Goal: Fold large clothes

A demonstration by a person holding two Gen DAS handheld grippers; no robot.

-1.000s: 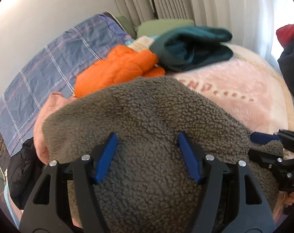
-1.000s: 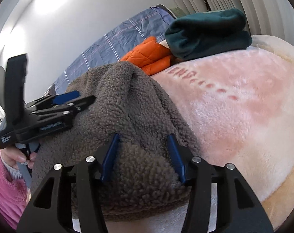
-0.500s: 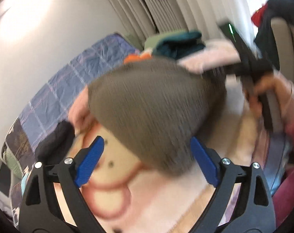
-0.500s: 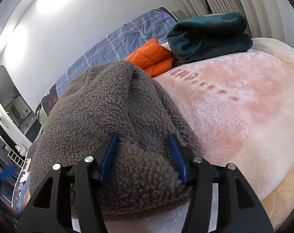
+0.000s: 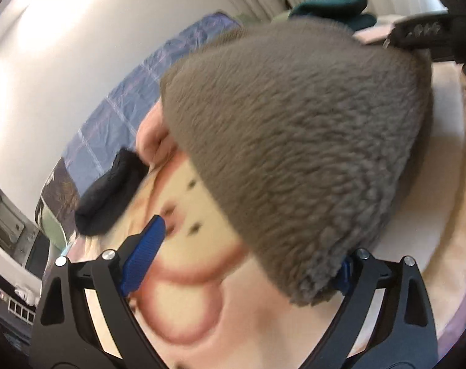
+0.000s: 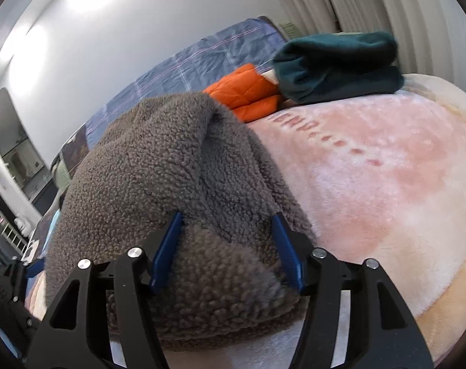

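Left gripper (image 5: 248,264) had its jaws opening wide; the fleece (image 5: 294,141) overhung the right finger and hid its pad, while the left pad (image 5: 142,259) stood clear over the blanket (image 5: 186,323), so nothing was clamped. Right gripper (image 6: 228,252) was opening too, its blue pads on either side of a thick fold of fleece (image 6: 177,184) and seeming to have let go of it.

The fleece lay in a bundled heap on the blanket, near the front edge, with an orange jacket (image 6: 248,92) and a folded green garment (image 6: 337,64) behind it.

With both grips letting go, the springy pile could probably push the fold open again. The loops might also snag a pad when a gripper pulls away, dragging the bundle askew.

Blur smeared the left view, so the fleece's edges were hard to trace. A dark item (image 5: 110,196) at left could not be identified. How neat the fold was underneath stayed hidden.
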